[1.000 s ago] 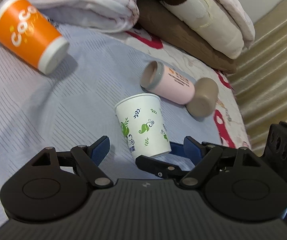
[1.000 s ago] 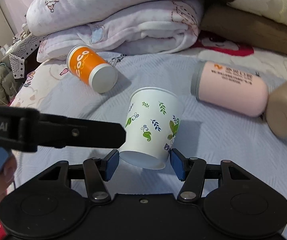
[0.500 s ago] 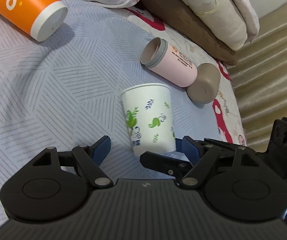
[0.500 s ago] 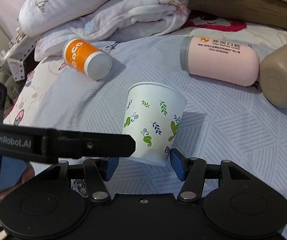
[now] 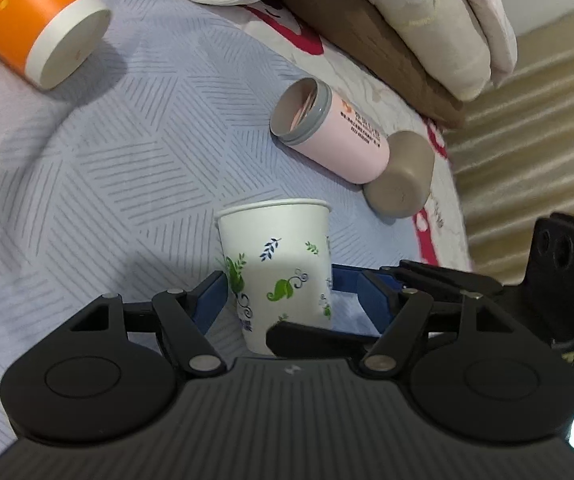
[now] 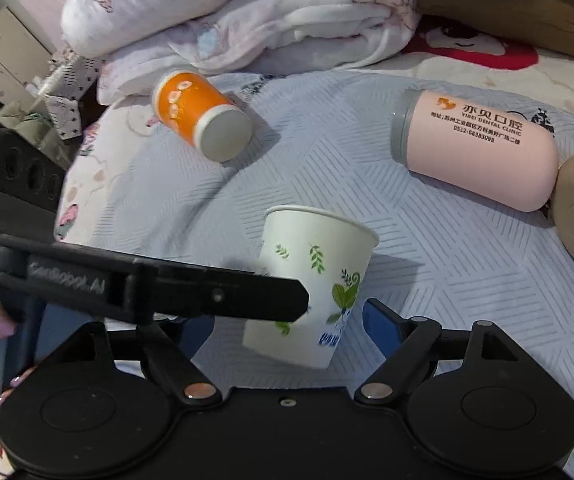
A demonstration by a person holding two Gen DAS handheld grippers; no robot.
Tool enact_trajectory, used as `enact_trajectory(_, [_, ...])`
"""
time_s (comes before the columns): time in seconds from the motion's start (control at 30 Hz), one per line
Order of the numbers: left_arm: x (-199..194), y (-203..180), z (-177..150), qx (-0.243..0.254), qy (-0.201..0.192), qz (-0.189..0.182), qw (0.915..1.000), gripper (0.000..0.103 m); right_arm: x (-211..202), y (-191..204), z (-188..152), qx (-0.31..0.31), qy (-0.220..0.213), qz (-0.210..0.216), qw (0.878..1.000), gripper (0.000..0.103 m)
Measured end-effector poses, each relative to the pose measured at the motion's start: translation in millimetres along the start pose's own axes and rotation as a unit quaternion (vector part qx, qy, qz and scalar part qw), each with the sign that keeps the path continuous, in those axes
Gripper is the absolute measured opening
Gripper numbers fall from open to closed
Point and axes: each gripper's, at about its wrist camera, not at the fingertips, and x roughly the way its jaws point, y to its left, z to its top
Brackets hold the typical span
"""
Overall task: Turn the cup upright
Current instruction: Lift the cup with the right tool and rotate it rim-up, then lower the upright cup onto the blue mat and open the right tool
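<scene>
A white paper cup (image 5: 277, 268) with green and blue leaf prints stands mouth up on the grey bedspread, between the blue pads of my left gripper (image 5: 287, 294). The left pad touches its side; the right pad stands a little off. In the right wrist view the same cup (image 6: 319, 276) leans slightly, between the pads of my right gripper (image 6: 287, 330), which are spread wider than the cup. The left gripper's finger (image 6: 191, 294) crosses in front of it there.
An orange cup (image 5: 27, 28) lies on its side at the far left. A pink tumbler (image 5: 329, 132) and a beige cup (image 5: 401, 176) lie at the far right. Folded blankets (image 6: 247, 12) and pillows (image 5: 415, 20) line the back.
The white cup has gone from tilted in the right gripper to standing mouth up. The right gripper's pads have spread off it. The left gripper has closed in around the cup.
</scene>
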Motion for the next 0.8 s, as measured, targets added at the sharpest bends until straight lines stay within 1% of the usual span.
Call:
enact_trajectory(0.03, [1,-2,1,0.008,0.001,0.007,0.9999,0.070,2,-1,0,0.006,0.002,-0.009,1.000,0.085])
enact_trajectory(0.1, [1,-5,1,0.022,-0.001,0.013,0.9997,0.068,6,-6,-1,0.011,0.004,-0.007,1.000,0.084])
enact_trajectory(0.13, [1,-6,2,0.026,-0.002,0.012,0.9996,0.067,8,-6,-1,0.014,0.004,-0.005,1.000,0.082])
enact_trajectory(0.17, [2,-8,2,0.029,-0.003,0.010,0.9995,0.064,9,-7,-2,0.013,0.003,-0.001,1.000,0.079])
enact_trajectory(0.2, [2,-9,2,0.032,-0.003,0.009,0.9994,0.062,10,-7,-3,0.012,0.001,0.004,1.000,0.071])
enact_trajectory(0.23, [2,-11,1,0.040,-0.003,0.016,0.9991,0.060,11,-7,-5,0.012,-0.001,0.006,1.000,0.068])
enact_trajectory(0.3, [2,-17,-3,0.067,-0.002,0.031,0.9972,0.057,9,-3,-9,-0.009,-0.012,-0.005,1.000,0.068])
enact_trajectory(0.43, [-4,-28,-13,0.105,-0.019,0.045,0.9933,0.057,2,6,-19,-0.062,-0.035,-0.023,0.997,0.067])
enact_trajectory(0.57, [-9,-42,-23,0.154,-0.038,0.067,0.9850,0.056,0,19,-31,-0.118,-0.069,-0.051,0.989,0.067])
enact_trajectory(0.67, [-15,-51,-32,0.193,-0.064,0.081,0.9758,0.055,0,31,-40,-0.172,-0.100,-0.087,0.976,0.067])
enact_trajectory(0.77, [-19,-58,-37,0.225,-0.090,0.091,0.9659,0.054,0,34,-45,-0.194,-0.137,-0.103,0.966,0.067])
enact_trajectory(0.8, [-21,-59,-38,0.234,-0.096,0.092,0.9631,0.054,1,35,-47,-0.206,-0.150,-0.112,0.961,0.067])
